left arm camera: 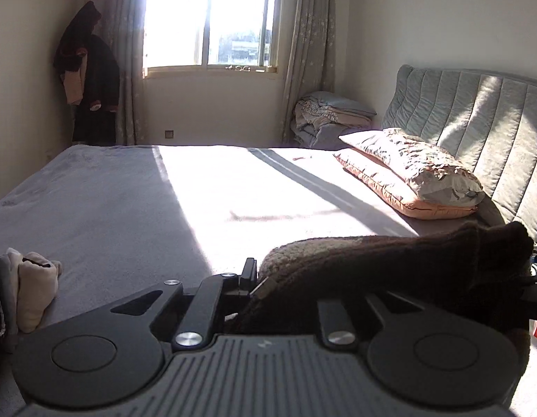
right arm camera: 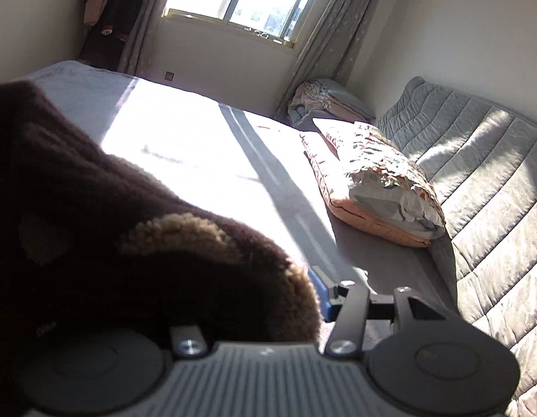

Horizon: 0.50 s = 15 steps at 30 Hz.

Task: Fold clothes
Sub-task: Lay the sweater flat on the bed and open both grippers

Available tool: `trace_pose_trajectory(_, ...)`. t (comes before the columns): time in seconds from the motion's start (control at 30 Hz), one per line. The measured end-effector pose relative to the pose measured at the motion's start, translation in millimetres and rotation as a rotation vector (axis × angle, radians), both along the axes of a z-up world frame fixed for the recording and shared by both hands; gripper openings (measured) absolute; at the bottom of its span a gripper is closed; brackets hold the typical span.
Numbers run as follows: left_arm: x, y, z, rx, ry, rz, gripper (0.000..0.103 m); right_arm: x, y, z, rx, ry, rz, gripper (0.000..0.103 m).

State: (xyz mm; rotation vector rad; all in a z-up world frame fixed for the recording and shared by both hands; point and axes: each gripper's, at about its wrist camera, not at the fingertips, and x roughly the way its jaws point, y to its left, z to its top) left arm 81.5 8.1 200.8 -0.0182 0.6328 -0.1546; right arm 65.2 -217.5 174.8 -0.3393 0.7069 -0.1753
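Over the sunlit grey bed (left arm camera: 112,191) by the window (left arm camera: 209,17), both grippers clutching a brown fleece garment (left arm camera: 390,271).

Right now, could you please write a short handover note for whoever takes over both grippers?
Left gripper: shut on the brown sweater, holding one end.
Right gripper: fingers buried in the same sweater; grip cannot be confirmed.
The sweater hangs between both grippers above the bed, not yet laid flat.
Done: folded clothes sit at the bed's near left.
Left: spread the sweater, fold it, add it to the pile.
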Motion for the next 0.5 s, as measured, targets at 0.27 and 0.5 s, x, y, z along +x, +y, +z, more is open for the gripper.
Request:
trace_pose_trajectory(0.27,-23,36,-102,-0.111,0.111,0.038,0.044,-68,-43,-104,0.250,0.015,0.022,0.071)
trace_pose_trajectory(0.5,-55,60,-81,-0.137,0.043,0.026,0.053,-115,-15,-98,0.317,-0.041,0.257,0.091)
